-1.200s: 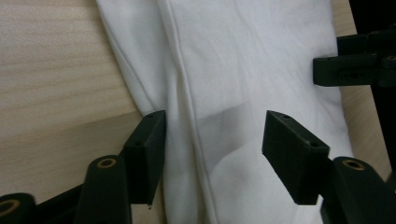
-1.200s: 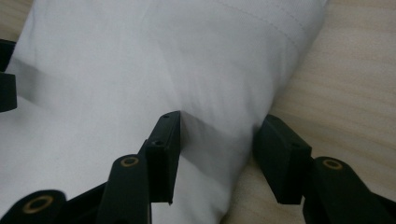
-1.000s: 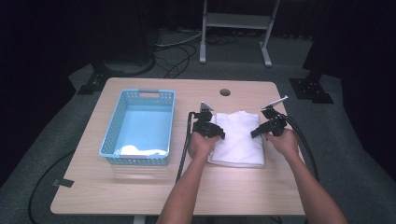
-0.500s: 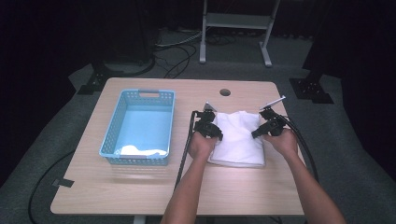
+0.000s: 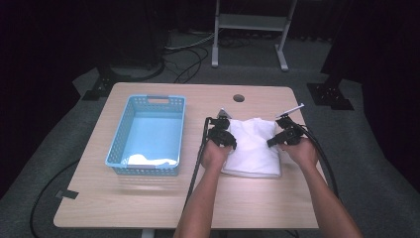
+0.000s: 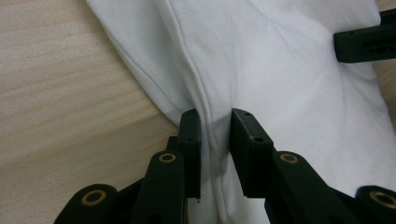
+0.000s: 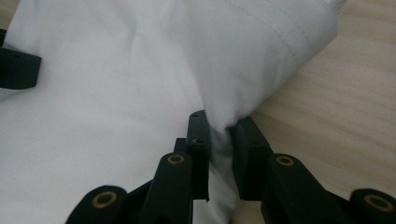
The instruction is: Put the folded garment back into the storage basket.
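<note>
A white folded cloth lies on the wooden table, right of centre. My left gripper is at the cloth's left edge, and in the left gripper view its jaws pinch a fold of the cloth, the gripper shut on it. At the cloth's right edge my right gripper is likewise shut on a bunched fold, seen close in the right gripper view as gripper on cloth. The far jaw of the other gripper shows at each gripper view's edge.
A light blue plastic basket stands on the left half of the table with a white cloth at its near end. A round cable hole is at the table's far edge. Black cables trail from both grippers. Dark stands surround the table.
Both hands have shifted very slightly; the grippers stay at the cloth's two side edges, and the cloth's far part looks a little more bunched up.
</note>
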